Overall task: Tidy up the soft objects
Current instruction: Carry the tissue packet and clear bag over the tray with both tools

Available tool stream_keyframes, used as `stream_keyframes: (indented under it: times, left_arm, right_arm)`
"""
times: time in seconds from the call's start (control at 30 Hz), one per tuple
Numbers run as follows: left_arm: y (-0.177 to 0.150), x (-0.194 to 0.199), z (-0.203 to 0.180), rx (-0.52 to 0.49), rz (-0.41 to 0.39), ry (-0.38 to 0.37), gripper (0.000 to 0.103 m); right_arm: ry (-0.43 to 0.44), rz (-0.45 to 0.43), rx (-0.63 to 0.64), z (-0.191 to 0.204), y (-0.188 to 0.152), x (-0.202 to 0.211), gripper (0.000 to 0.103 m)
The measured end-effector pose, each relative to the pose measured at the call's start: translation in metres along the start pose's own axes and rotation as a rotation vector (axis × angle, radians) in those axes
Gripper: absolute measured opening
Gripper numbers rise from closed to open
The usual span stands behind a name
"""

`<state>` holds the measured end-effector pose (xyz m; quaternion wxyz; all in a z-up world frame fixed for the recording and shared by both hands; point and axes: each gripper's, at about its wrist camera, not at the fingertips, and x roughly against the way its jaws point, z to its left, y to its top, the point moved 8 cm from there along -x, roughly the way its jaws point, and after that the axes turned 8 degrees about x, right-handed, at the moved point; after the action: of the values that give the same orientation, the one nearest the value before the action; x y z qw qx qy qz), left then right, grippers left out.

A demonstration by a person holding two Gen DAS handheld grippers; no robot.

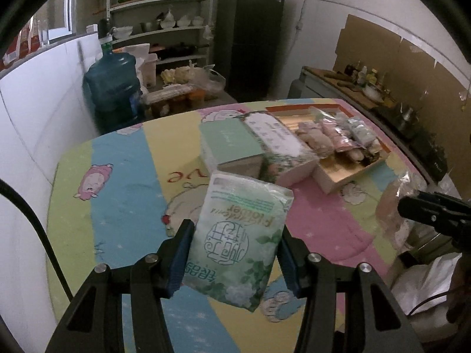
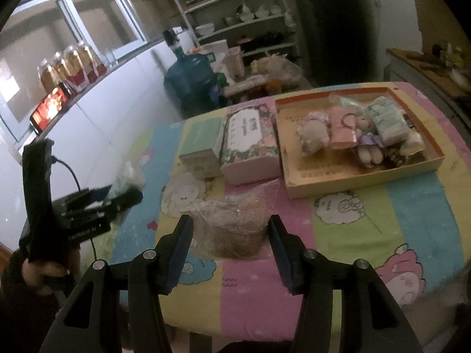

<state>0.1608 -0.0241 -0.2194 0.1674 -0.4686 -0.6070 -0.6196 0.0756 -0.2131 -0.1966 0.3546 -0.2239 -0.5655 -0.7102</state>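
Above striped tablecloth, left tongs clamp tissue pack; right tongs gape around bagged plush.

The surface wears a cloth of pastel stripes, blue, yellow, pink and green, printed with cartoon sheep in pink and white. The tissue pack is pale mint and white with green leaves, white flowers and green lettering. The left hand-held gripper is black with blue pads. Farther off lie a plain mint-green box and a white box with a floral border. The tray is tan with an orange rim, holding pink, beige and mint soft toys. The near bag is clear over brown.
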Motion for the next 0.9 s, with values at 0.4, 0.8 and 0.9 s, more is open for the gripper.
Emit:
stream_keyframes:
  times: [0.4, 0.8, 0.9]
  left_arm:
    - [0.011, -0.002, -0.065, 0.002, -0.020, 0.000, 0.054]
    - [0.036, -0.012, -0.108, 0.076, -0.060, -0.010, 0.054]
    - [0.043, -0.017, -0.119, 0.077, -0.066, -0.017, 0.054]
  right_arm:
    - [-0.047, -0.060, -0.051, -0.039, 0.006, 0.031, 0.054]
    - [-0.072, -0.090, -0.061, -0.085, 0.025, 0.049, 0.054]
    - [-0.073, -0.094, -0.061, -0.098, 0.032, 0.050, 0.054]
